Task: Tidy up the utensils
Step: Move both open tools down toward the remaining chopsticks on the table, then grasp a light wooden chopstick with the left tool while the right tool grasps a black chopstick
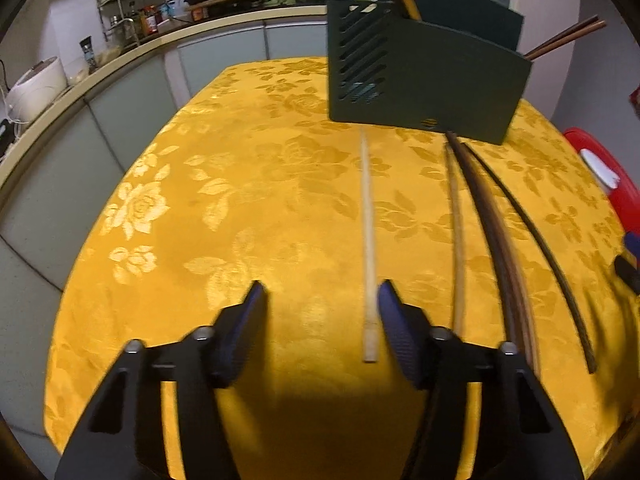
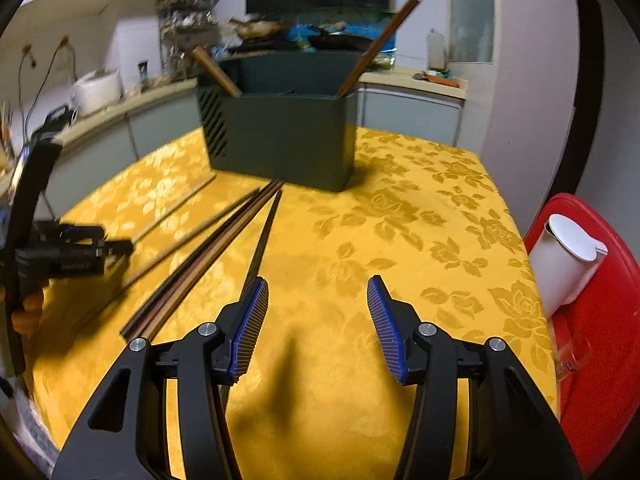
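Note:
A dark green utensil holder (image 1: 424,80) (image 2: 280,136) stands at the far side of the yellow flowered table and holds a few chopsticks. Several loose chopsticks lie on the cloth in front of it: a pale one (image 1: 368,240), a second pale one (image 1: 458,240), a dark brown pair (image 1: 496,236) (image 2: 208,256) and a thin black one (image 1: 540,240) (image 2: 264,236). My left gripper (image 1: 320,300) is open and empty, with the pale chopstick just inside its right finger. My right gripper (image 2: 318,300) is open and empty over bare cloth, right of the black chopstick. The left gripper also shows in the right wrist view (image 2: 80,248).
A red stool or tray (image 2: 600,320) with a white lidded jug (image 2: 568,264) stands past the table's right edge. A kitchen counter (image 1: 100,76) with a rice cooker (image 1: 34,88), a rack and pans runs behind and to the left.

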{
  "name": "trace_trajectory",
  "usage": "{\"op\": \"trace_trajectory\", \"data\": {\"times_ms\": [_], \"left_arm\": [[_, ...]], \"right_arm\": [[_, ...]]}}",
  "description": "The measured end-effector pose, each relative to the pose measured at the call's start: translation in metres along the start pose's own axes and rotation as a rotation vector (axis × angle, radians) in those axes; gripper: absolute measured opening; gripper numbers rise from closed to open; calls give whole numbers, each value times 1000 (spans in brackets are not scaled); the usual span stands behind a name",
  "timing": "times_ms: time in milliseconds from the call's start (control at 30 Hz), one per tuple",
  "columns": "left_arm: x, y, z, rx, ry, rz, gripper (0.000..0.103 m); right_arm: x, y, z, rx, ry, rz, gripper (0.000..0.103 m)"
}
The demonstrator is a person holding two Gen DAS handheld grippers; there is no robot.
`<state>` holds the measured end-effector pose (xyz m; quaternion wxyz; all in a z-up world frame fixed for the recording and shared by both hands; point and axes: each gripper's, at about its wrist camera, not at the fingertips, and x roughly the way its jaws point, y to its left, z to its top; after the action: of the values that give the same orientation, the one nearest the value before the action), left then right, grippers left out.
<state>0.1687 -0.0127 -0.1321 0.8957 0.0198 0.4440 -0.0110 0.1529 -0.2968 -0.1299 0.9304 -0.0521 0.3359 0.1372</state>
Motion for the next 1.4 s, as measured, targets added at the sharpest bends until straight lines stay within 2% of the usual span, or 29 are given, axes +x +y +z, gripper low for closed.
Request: {"op": "trace_trajectory", "data": {"times_ms": [133, 367, 567, 633, 667, 733, 833, 1033, 1200, 1400], "left_arm": [[-1, -1, -3, 26, -24, -28, 40], [-4, -3, -8, 123, -49, -94, 27], [-1, 5, -6, 174, -58, -163, 21], [0, 8, -4, 172, -56, -190, 18], [1, 10, -3, 167, -54, -204, 13], [2, 12, -3, 162, -51, -216, 7], [2, 11, -3, 166, -51, -221, 7], [-3, 5, -10, 196, -67, -219, 6], [-6, 5, -13, 187, -52, -229, 6], [-13, 10, -21, 152, -48, -200, 6]], "right_arm": [[-2, 14, -9, -2, 15, -1, 50], [-7, 36, -29, 31, 33, -81, 50], [-3, 46, -41, 90, 71, -139, 50], [-3, 49, -43, 90, 60, -155, 47], [-3, 51, -43, 91, 59, -156, 45], [-2, 53, -43, 104, 55, -146, 33], [-2, 60, -44, 97, 40, -155, 23], [-2, 62, -45, 130, 22, -152, 16], [-5, 62, -48, 152, 23, -135, 15], [-8, 61, -53, 134, 20, -118, 15]]}}
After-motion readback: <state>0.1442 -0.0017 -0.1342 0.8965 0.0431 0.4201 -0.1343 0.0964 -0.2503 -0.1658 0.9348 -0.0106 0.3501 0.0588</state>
